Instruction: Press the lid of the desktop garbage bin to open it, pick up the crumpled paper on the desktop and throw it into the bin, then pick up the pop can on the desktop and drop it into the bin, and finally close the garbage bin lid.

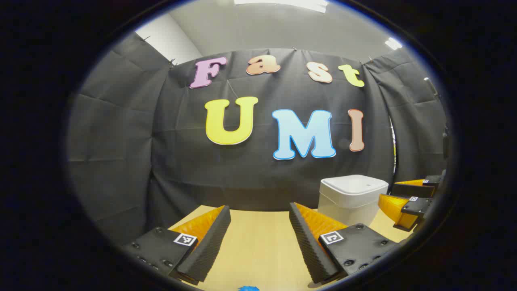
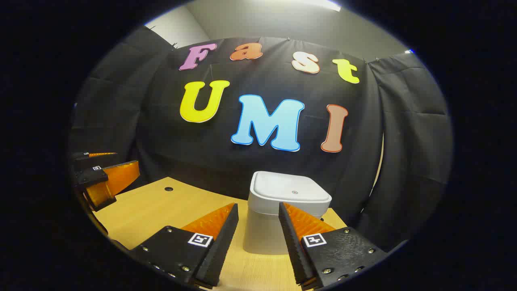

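A white garbage bin [image 2: 282,210] with its lid down stands on the wooden desktop [image 2: 161,210] straight ahead of my right gripper [image 2: 258,220], whose fingers are spread apart with nothing between them. In the left gripper view the same bin [image 1: 349,200] sits to the right. My left gripper [image 1: 259,224] is open over bare desk. The right gripper [image 1: 408,198] appears at the far right of that view, beside the bin. In the right gripper view the left gripper [image 2: 107,173] hangs at the far left.
Black cloth walls close the desk behind and on both sides. A small dark hole [image 2: 168,188] marks the desktop at the back left. A blue object [image 1: 247,288] peeks in at the bottom edge of the left gripper view.
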Demonstrator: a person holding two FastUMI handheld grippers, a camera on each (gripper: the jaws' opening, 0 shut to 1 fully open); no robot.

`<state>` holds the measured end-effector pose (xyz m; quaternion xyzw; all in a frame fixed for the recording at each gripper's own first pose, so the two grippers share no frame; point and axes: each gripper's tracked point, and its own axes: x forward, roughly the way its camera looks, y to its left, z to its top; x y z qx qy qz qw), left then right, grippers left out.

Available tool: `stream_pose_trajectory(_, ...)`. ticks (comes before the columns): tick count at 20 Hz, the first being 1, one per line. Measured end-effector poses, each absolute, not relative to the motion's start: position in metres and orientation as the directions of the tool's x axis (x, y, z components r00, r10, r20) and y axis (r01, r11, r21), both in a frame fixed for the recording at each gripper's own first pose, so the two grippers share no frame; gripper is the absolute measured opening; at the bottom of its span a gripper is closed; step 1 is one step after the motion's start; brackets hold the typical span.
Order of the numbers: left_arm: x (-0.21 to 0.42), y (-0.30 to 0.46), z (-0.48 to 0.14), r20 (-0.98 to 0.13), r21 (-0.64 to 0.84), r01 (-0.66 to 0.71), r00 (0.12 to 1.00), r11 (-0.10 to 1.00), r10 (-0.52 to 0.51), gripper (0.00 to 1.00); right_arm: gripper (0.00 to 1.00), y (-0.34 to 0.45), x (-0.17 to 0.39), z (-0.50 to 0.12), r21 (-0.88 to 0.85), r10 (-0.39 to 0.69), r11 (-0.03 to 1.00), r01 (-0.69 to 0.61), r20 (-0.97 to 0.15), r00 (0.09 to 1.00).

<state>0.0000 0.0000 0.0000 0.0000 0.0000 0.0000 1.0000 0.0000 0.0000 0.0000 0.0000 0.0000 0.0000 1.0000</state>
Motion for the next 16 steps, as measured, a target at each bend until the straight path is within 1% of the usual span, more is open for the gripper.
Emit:
stream_pose_trajectory(8,0.009,-0.002,-0.004,-0.011,-0.005,0.012,1.000,1.000,-0.013,0.95,0.66,0.005,0.004,-0.004,-0.005,0.007,1.000,-0.007,-0.008,1.000)
stream_pose_trajectory(9,0.011,-0.003,-0.005,-0.013,-0.006,0.017,1.000,1.000,-0.017,0.95,0.67,0.004,0.005,-0.005,-0.003,0.005,1.000,-0.005,-0.008,1.000)
stream_pose_trajectory(10,0.014,-0.005,-0.005,-0.014,-0.006,0.020,1.000,1.000,-0.020,0.95,0.70,0.003,0.006,-0.005,-0.001,0.001,1.000,-0.001,-0.010,1.000)
stream_pose_trajectory(15,0.020,-0.005,-0.006,-0.015,-0.006,0.026,1.000,1.000,-0.027,0.95,0.71,0.003,0.010,-0.005,0.014,-0.007,1.000,0.007,-0.007,1.000)
stream_pose_trajectory(16,0.022,-0.004,-0.006,-0.017,-0.008,0.025,1.000,1.000,-0.026,0.95,0.74,0.004,0.011,-0.004,0.013,-0.006,1.000,0.006,-0.008,1.000)
